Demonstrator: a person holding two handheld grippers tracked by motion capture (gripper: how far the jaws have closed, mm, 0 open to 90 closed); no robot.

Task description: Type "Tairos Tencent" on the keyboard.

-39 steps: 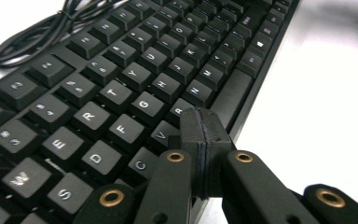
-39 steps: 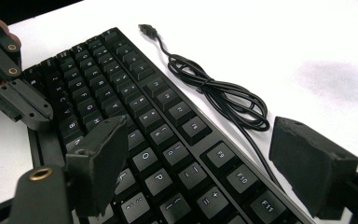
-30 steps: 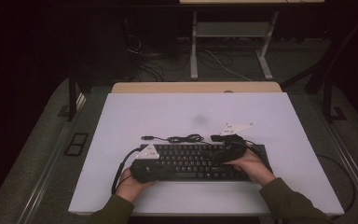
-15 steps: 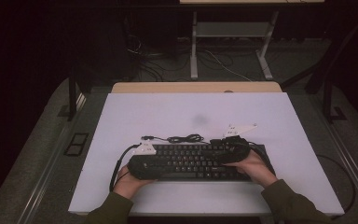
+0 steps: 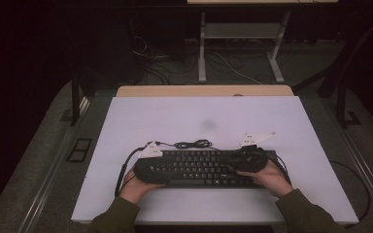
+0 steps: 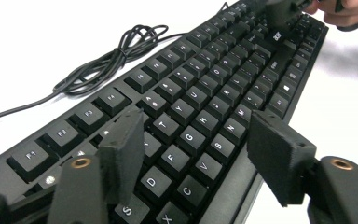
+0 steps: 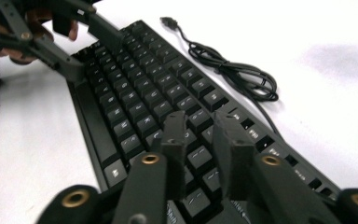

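We see the keyboard (image 5: 201,167) lying flat, its long axis running left to right across the table (image 5: 291,126). Our left gripper (image 6: 205,154) has been spreading over the keys, pinching nothing. Our right gripper (image 7: 204,140) has been narrowing above them, a small gap left.

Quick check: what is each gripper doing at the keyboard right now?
Left gripper: open over the keyboard, jaws just opening, gripping nothing.
Right gripper: jaws just closing, narrow gap, no key pinched.

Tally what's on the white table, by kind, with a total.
Keyboard: 1
Cable: 1
Grippers: 2, left gripper and right gripper
Total: 4
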